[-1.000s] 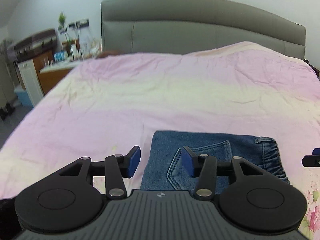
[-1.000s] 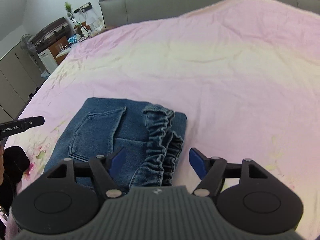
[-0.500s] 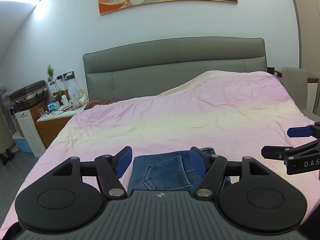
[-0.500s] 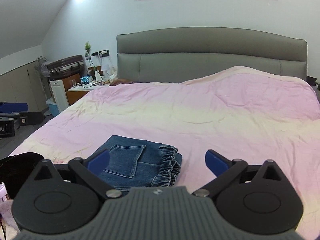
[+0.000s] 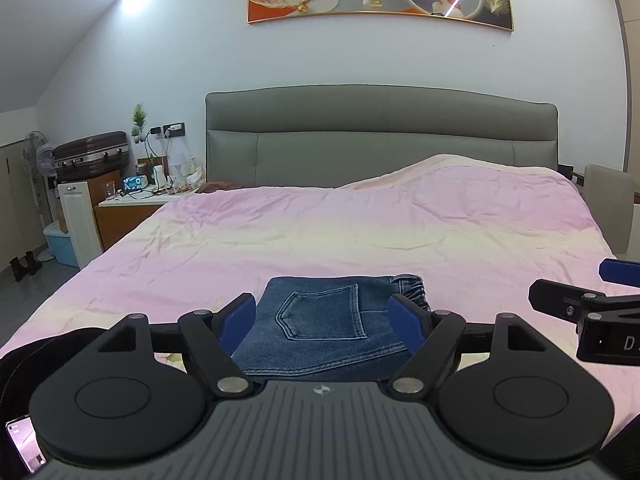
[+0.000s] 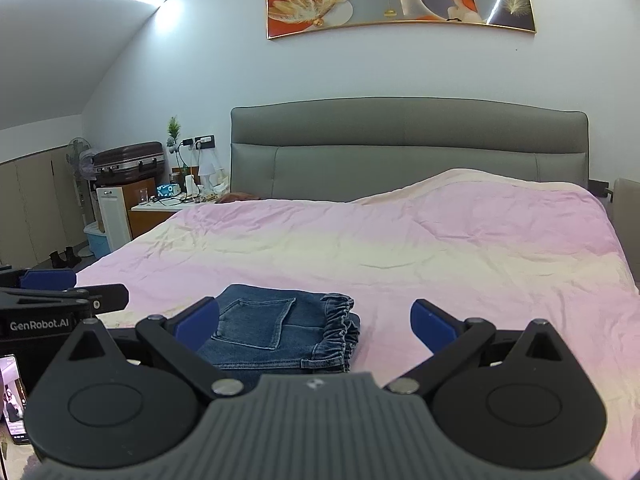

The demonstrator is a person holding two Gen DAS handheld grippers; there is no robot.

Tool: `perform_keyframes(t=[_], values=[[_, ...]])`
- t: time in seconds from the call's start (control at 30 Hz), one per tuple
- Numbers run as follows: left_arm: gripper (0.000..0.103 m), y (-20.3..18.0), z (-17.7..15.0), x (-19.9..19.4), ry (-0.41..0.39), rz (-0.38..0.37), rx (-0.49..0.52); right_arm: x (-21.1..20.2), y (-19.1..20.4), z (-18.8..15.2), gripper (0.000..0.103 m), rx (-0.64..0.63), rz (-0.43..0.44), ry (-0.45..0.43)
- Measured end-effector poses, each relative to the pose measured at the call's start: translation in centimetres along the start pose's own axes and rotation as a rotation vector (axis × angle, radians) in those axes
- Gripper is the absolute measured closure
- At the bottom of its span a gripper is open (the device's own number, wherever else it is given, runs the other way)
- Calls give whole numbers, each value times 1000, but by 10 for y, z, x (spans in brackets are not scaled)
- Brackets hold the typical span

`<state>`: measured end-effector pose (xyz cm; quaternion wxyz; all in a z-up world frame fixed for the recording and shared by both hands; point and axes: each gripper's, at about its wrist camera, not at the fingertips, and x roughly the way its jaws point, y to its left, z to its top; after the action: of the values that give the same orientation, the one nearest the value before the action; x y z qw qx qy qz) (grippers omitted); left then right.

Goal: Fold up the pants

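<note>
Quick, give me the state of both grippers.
Left gripper: fingers opening, nothing between them; the folded jeans lie beyond on the bed.
Right gripper: open, holding nothing.

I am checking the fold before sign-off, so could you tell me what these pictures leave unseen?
- Near edge of the jeans: left wrist view, hidden behind the left gripper, whose fingers are opening with nothing gripped.
- Same edge: right wrist view, behind the right gripper.
- Layers underneath the fold: hidden by the top layer, both views.
- Phone: cut off by the left edge.
</note>
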<state>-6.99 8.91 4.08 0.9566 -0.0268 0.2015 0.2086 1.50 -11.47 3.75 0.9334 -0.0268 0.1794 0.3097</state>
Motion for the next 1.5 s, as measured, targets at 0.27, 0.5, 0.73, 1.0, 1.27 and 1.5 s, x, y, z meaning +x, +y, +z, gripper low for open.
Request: perform_keyframes(t=[0.27,0.5,0.73,1.0,1.27,1.5], values=[[12,-2,-19,8,79,28,7,0,9,-26,5,-16,-49,12],[12,-11,-41,25,199,-2,23,14,8,-45,5,-14,-47,99],[12,-11,-44,27,208,7,34,16,6,-49,5,-13,-81,97],[12,-10,-39,29,205,12,36,18,8,-48,5,-27,-89,102],[12,-9,-35,30,197,6,46,17,8,-50,5,-34,-88,97],[12,-10,-33,28,193,1,44,15,8,-51,5,-32,-89,94]])
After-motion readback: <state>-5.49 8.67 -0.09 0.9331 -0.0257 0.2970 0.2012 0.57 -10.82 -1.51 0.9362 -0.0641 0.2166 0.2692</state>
